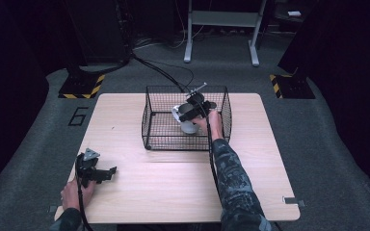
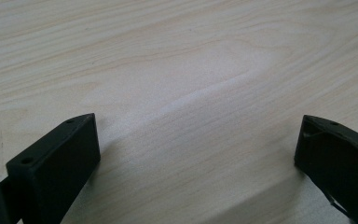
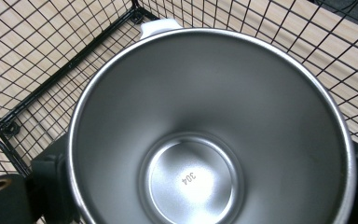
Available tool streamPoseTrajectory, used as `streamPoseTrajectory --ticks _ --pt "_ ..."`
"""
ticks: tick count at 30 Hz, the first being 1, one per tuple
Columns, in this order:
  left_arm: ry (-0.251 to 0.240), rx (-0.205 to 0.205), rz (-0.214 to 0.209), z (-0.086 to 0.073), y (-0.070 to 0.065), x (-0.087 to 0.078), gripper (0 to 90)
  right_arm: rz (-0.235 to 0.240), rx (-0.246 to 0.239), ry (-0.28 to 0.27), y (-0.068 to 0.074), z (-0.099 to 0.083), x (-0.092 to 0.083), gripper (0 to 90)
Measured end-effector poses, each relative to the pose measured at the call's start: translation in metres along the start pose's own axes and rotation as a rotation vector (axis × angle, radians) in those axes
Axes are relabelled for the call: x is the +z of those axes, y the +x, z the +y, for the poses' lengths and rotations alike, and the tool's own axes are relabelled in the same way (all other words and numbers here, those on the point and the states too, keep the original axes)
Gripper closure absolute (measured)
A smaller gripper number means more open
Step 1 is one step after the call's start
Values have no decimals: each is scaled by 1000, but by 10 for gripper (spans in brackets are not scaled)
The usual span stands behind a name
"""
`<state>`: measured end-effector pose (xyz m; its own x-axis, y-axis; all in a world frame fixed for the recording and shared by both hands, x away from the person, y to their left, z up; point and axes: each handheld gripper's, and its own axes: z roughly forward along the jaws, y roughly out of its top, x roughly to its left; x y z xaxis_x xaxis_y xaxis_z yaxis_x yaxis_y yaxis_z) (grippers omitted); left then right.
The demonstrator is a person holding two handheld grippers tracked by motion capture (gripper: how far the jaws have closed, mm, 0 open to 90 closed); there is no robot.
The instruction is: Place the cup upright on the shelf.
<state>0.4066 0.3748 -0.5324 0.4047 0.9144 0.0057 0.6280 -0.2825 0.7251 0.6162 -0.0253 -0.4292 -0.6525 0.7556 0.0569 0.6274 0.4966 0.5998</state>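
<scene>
High view: right tongs (image 1: pixel 191 114) clamp one mug (image 1: pixel 185 121) inside one basket (image 1: pixel 156 132); left tongs (image 1: pixel 103 174) gape empty.

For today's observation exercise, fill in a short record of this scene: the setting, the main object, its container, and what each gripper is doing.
Setting: light wooden table on grey carpet
Container: black wire basket, standing on the table
Main object: white-handled mug with a steel inside, upright inside the basket, empty, "304" stamped on its bottom
Right gripper: in the basket, jaws on either side of the mug's wall; whether they clamp it cannot be told
Left gripper: jaws wide open, nothing between them, low over the table's near left part
</scene>
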Motion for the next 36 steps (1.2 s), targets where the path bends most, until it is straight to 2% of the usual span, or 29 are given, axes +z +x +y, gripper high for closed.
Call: streamPoseTrajectory --ticks 10,12,13,18,20,29,35,36 --pt "0 3 0 0 0 0 0 -4 -28 59 7 5 9 67" --pt "1 3 0 0 0 0 1 -5 -36 52 8 6 10 67" --pt "0 3 0 0 0 0 1 -2 -21 59 9 5 10 66" --pt "1 3 -1 0 0 0 1 -1 -9 73 8 3 8 64" --pt "1 3 0 0 0 0 1 1 -21 77 8 2 7 63" --pt "0 3 0 0 0 0 1 17 -8 94 9 -4 1 23" --pt "0 2 0 0 0 0 1 26 -5 89 10 -6 -6 0" --pt "0 2 0 0 0 0 1 37 6 79 10 -7 -9 0"
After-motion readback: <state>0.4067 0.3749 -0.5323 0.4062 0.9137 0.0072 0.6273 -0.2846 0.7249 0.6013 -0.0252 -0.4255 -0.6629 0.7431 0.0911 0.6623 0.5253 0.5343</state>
